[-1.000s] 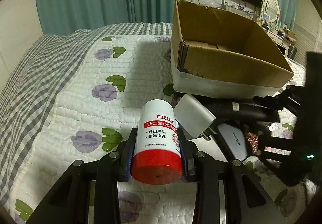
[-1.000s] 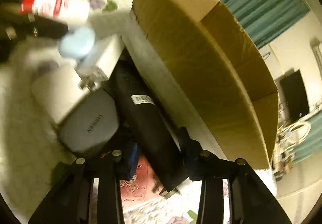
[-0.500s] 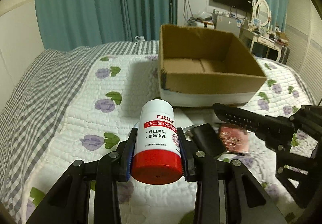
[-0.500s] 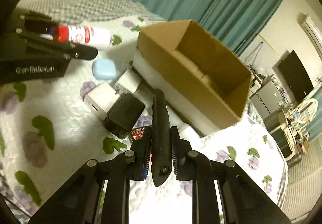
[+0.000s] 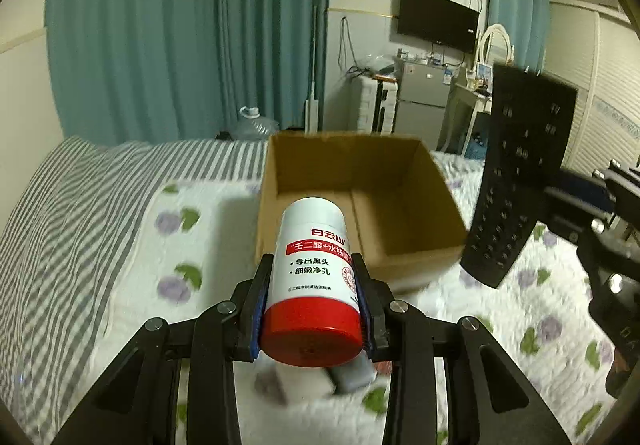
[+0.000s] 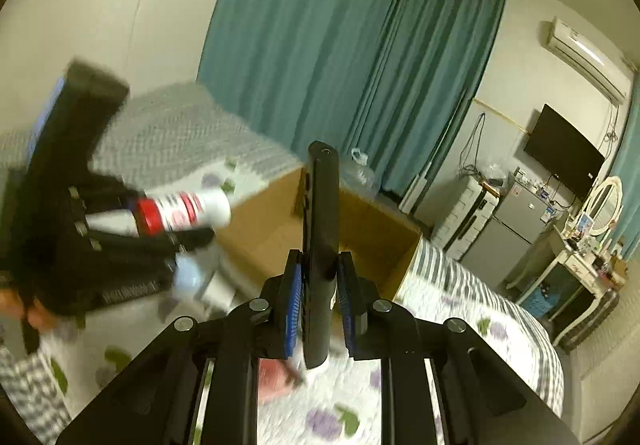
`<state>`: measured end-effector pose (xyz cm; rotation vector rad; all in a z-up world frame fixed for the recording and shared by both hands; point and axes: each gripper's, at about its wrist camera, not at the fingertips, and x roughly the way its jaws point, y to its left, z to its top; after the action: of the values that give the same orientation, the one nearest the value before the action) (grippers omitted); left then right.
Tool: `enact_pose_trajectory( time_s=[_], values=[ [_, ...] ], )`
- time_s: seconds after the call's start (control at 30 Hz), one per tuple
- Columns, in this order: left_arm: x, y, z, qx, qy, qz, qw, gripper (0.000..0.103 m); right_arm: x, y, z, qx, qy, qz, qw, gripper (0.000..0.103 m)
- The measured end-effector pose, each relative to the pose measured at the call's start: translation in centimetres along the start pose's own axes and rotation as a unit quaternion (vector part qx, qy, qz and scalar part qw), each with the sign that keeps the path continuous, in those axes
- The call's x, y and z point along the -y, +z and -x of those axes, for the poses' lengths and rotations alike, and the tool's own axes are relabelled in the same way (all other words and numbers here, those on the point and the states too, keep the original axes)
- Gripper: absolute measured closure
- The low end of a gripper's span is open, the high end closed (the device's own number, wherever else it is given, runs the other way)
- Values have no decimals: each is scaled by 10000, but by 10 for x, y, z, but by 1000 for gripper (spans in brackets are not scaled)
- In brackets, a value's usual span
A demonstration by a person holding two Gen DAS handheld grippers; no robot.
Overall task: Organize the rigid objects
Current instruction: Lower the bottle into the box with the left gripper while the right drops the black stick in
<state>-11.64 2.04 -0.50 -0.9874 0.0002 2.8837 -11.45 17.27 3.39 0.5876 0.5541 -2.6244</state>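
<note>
My left gripper [image 5: 314,305] is shut on a white bottle with a red cap [image 5: 314,277] and holds it up in the air in front of the open cardboard box [image 5: 404,241]. My right gripper [image 6: 319,299] is shut on a black remote control [image 6: 319,245], held on edge above the bed, pointing at the box [image 6: 372,241]. The remote [image 5: 516,181] shows in the left wrist view at the right of the box, and the bottle [image 6: 184,211] in the right wrist view at the left.
White and grey chargers [image 5: 312,377] lie on the flowered quilt [image 5: 532,329] below the left gripper. A light blue case [image 6: 188,279] and a red packet [image 6: 276,381] lie near the box. Teal curtains, fridge and dresser stand behind the bed.
Both grippers have risen well above the bed with their objects. The box now lies lower and further ahead, and the remote has swung upright at the right of the left wrist view.
</note>
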Motion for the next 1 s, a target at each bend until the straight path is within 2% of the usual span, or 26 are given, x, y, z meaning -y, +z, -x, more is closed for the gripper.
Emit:
enact_pose_trajectory(
  time_s=[0.1,0.23,0.33,0.5,0.6,0.7,0.73,0.77,0.8,0.87,0.93,1.0],
  values=[
    [2,28,-22,47,-17,11,10000,67,24,18,-22,-38,104,-241,9996,87],
    [3,52,-65,-40,14,-5,10000,67,43,22,-71,-299,207,-474,9982,87],
    [1,54,-102,-198,90,-44,9998,67,53,12,-112,-554,237,-690,9958,87],
    [-7,40,-147,-513,128,-84,9986,67,59,-8,-151,-868,307,-835,9922,87],
    [-12,34,-151,-461,65,-73,9989,61,60,-15,-167,-1008,334,-866,9906,86],
    [-11,37,-139,-216,22,-116,9997,42,65,-15,-170,-1105,166,-982,9889,84],
    [-12,39,-133,-166,25,-132,9998,41,67,-13,-167,-1075,57,-1018,9890,77],
    [-12,41,-128,-142,48,-144,9998,41,68,-11,-162,-1067,-5,-1039,9888,48],
    [-12,43,-120,-112,69,-172,9998,41,73,-8,-155,-994,-115,-1131,9885,24],
    [-12,45,-105,-28,172,-214,9996,40,74,-6,-130,-809,-233,-1334,9875,20],
    [-15,45,-83,78,304,-233,9992,34,76,-3,-109,-771,-250,-1413,9866,20],
    [-19,41,-57,207,444,-206,9986,33,76,0,-82,-672,-429,-1433,9865,16]
  ],
)
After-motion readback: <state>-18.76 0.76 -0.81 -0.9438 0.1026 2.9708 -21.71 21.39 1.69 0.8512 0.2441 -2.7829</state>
